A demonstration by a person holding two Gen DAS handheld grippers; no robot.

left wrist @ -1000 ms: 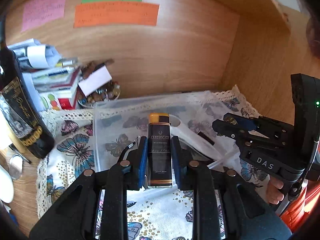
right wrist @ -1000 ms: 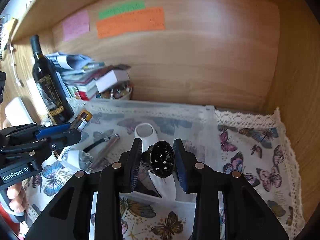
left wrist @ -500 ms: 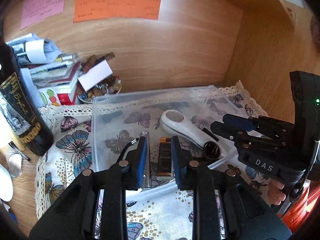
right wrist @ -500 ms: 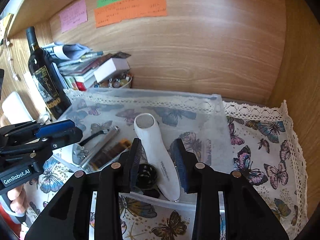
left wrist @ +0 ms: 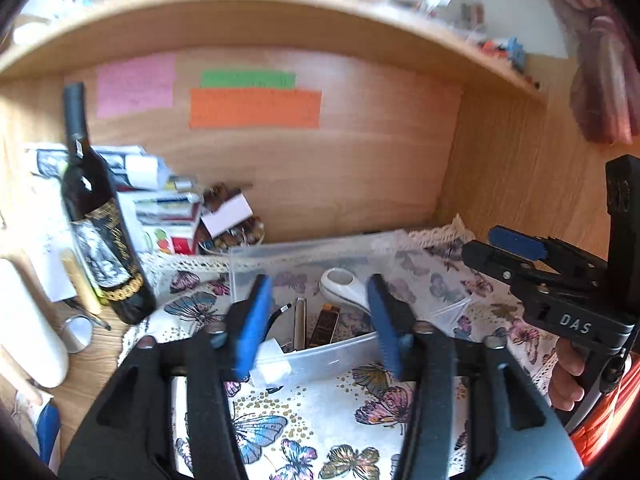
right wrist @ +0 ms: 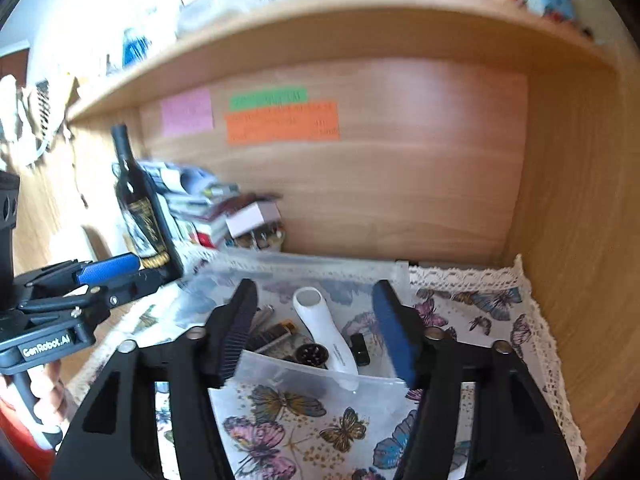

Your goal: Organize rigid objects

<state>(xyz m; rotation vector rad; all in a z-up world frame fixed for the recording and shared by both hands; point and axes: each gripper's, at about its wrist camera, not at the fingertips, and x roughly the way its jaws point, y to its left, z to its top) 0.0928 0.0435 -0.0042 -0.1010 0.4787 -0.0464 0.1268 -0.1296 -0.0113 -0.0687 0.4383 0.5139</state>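
A clear plastic box (left wrist: 340, 354) (right wrist: 304, 374) sits on the butterfly cloth. In it lie a white handheld device (left wrist: 340, 286) (right wrist: 324, 328), a black and gold tube (left wrist: 326, 322) (right wrist: 274, 334), a metal pen (left wrist: 299, 322), a round black perforated piece (right wrist: 310, 354) and a small black block (right wrist: 360, 348). My left gripper (left wrist: 320, 320) is open and empty, held back above the box's near edge. My right gripper (right wrist: 318, 328) is open and empty, also back above the near edge. Each gripper shows in the other's view, the right (left wrist: 520, 256) and the left (right wrist: 100, 276).
A dark wine bottle (left wrist: 100, 232) (right wrist: 142, 208) stands left of the box. Stacked books and papers (left wrist: 160, 208) and a bowl of small items (left wrist: 236, 232) sit behind it. Wooden back and right walls and a shelf above enclose the nook. A white object (left wrist: 28, 328) lies far left.
Both grippers have let go of their objects into the box, opened wide and pulled back and up. The black and gold tube and the round black piece now lie in the box.
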